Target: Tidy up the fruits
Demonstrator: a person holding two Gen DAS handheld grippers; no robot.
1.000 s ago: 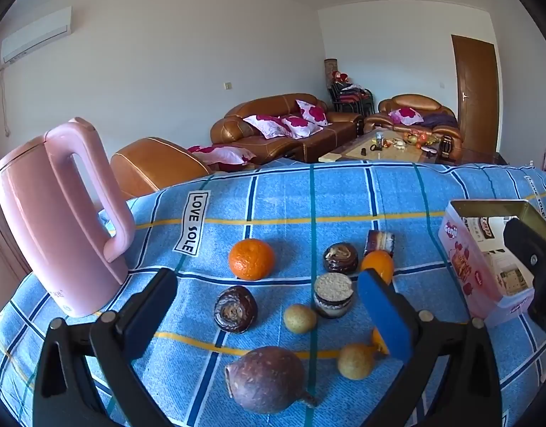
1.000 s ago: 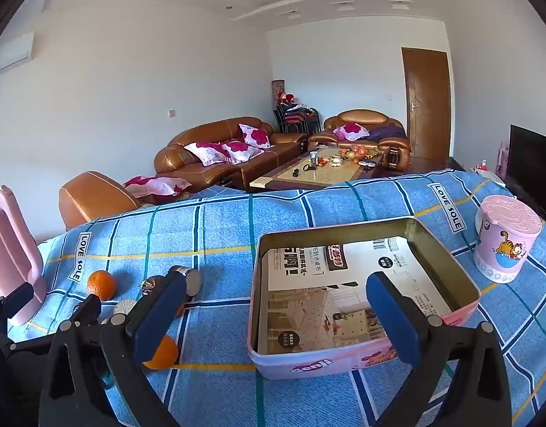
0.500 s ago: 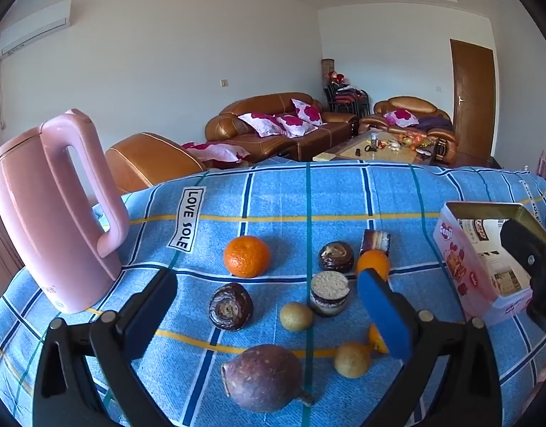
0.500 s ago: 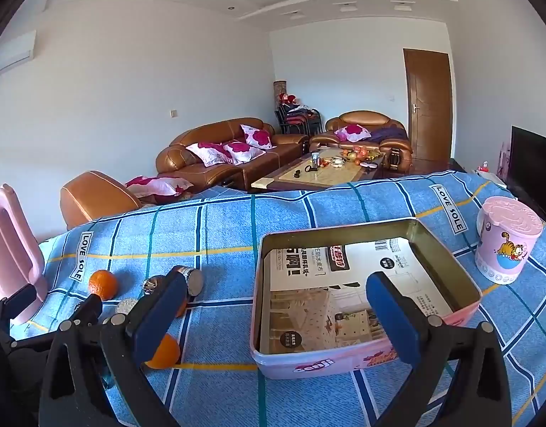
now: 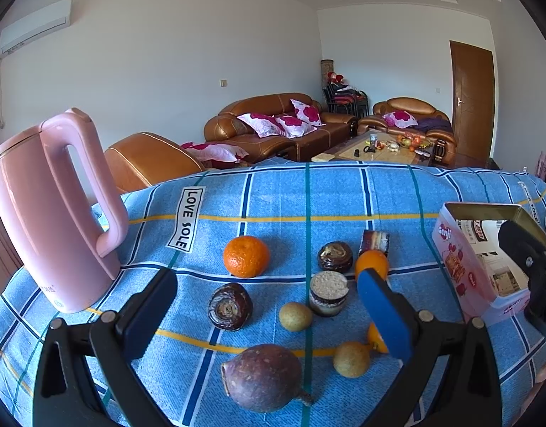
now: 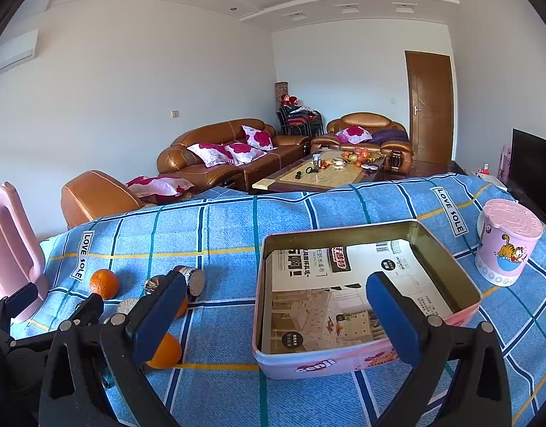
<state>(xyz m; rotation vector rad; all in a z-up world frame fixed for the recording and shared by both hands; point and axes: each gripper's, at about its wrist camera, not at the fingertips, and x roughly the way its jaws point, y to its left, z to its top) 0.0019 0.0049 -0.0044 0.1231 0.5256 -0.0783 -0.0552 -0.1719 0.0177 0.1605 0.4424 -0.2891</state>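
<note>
Fruit and small cakes lie on the blue checked cloth [image 5: 280, 195]. In the left wrist view a purple passion fruit [image 5: 262, 377] sits nearest, with two small yellow fruits [image 5: 295, 316] [image 5: 351, 359], an orange [image 5: 246, 256], another orange [image 5: 371, 264], and round cakes [image 5: 230, 306] [image 5: 328, 293] behind. My left gripper [image 5: 267, 315] hangs open above them, holding nothing. The pink tin [image 6: 365, 299], lined with paper, stands under my right gripper [image 6: 273, 318], which is open and empty. An orange [image 6: 164, 352] lies left of the tin.
A pink kettle [image 5: 48, 210] stands at the table's left. A pink lidded cup [image 6: 505, 243] stands right of the tin. The right gripper shows as a black arm [image 5: 532, 267] at the right edge of the left wrist view. Sofas and a coffee table lie beyond.
The left wrist view has shifted slightly, so the fruit sits a little lower and left in frame. The right gripper has barely moved. Both stay open.
</note>
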